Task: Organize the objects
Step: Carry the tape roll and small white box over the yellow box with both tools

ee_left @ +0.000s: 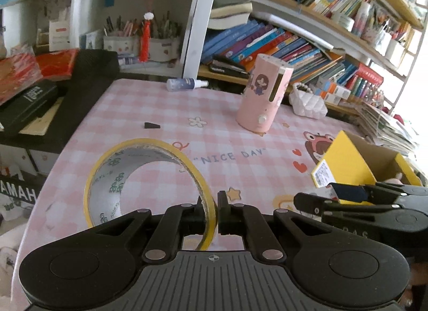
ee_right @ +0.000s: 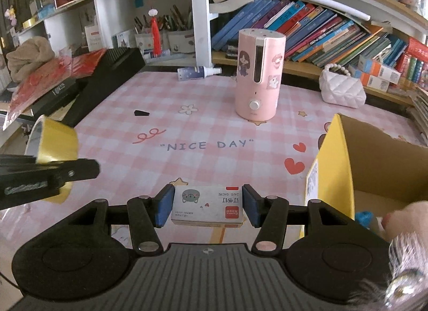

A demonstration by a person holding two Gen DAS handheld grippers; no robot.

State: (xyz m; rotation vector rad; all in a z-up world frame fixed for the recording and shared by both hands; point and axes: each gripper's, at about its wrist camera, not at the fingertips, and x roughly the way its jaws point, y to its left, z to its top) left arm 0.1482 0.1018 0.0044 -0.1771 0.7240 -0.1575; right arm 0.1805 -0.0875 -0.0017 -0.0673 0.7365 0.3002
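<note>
Left gripper (ee_left: 214,210) nearly closed, pinching yellow-edged tape roll (ee_left: 144,177) wall; right gripper (ee_right: 207,205) half-spread, clamping small white cardboard staple box (ee_right: 207,208)

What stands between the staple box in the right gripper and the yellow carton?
Nothing visible. The staple box, clamped in the right gripper, has only bare tablecloth between it and the open yellow carton to its right.
</note>
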